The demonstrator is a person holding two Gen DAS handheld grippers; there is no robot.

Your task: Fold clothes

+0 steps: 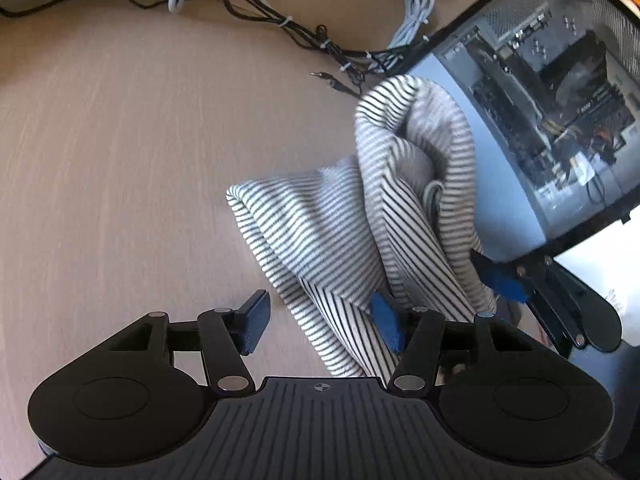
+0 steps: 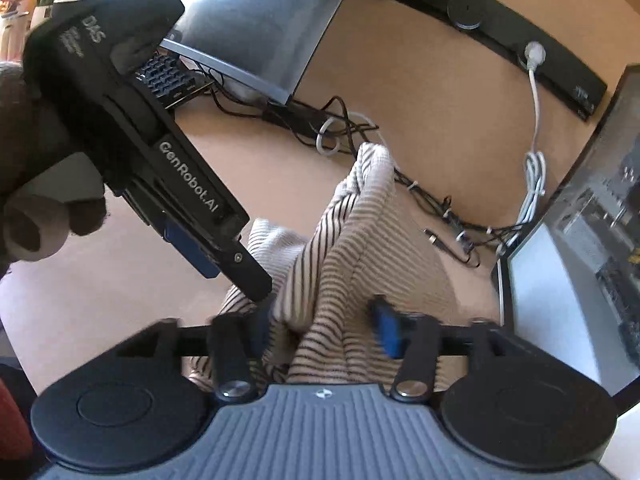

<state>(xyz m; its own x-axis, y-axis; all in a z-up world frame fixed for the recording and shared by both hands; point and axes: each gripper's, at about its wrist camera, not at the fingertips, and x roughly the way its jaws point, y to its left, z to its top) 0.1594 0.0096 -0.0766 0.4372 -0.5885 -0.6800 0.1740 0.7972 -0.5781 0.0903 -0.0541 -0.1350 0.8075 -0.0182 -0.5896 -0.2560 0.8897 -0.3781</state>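
Left gripper (image 1: 322, 322) jaws apart – striped garment (image 1: 360, 216) drapes past its right pad, left pad over bare desk (image 1: 120, 140), nothing pinched. Right gripper (image 2: 324, 330) also unclenched – a fold of the garment bunches between its pads, but a grip on it can't be confirmed. Garment heaped straight ahead of both tools, rising to a peak. PC case (image 1: 552, 120) right of the pile, cables (image 1: 304, 36) beyond it

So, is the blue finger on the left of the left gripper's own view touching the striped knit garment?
Apart. The left wrist view shows bare tan table between that finger of the left gripper and the black-and-white striped knit garment.
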